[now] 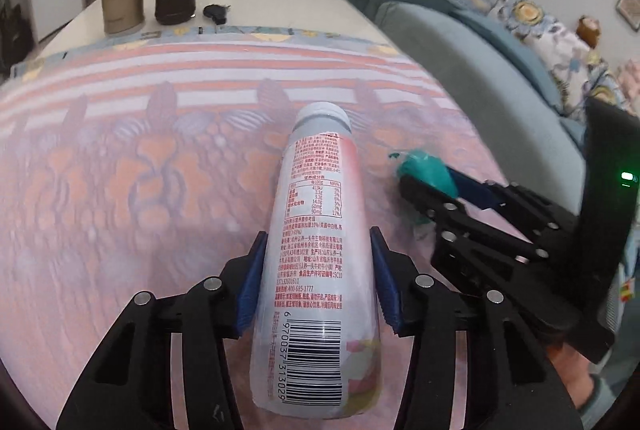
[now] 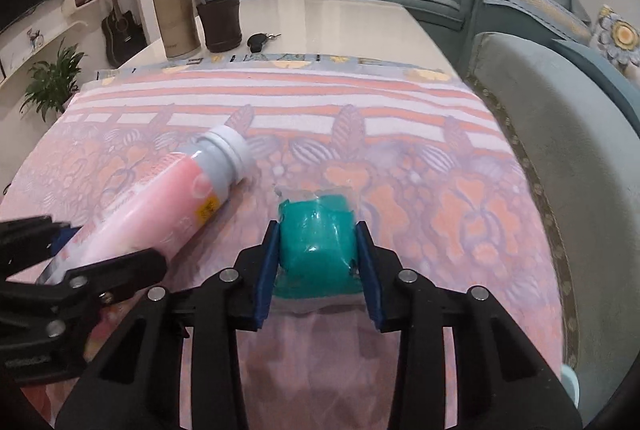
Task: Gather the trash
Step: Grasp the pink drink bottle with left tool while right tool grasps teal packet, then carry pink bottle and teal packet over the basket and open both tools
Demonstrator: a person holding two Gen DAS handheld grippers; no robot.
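Note:
A pink-and-white drink bottle [image 1: 316, 230] with a white cap lies between the blue pads of my left gripper [image 1: 318, 242], which is shut on it over the patterned cloth. The bottle also shows in the right wrist view [image 2: 160, 206], with the left gripper [image 2: 60, 250] at the left edge. My right gripper [image 2: 318, 234] is shut on a teal packet in clear wrap [image 2: 316, 234]. In the left wrist view the right gripper [image 1: 432, 186] holds the teal packet [image 1: 424, 170] to the right of the bottle.
A pink floral cloth [image 2: 440, 190] covers the table. At its far end stand a tan tumbler [image 2: 174, 10], a dark brown cup [image 2: 220, 24] and a black key fob [image 2: 258, 40]. Grey-blue sofas [image 2: 540, 102] line the right side.

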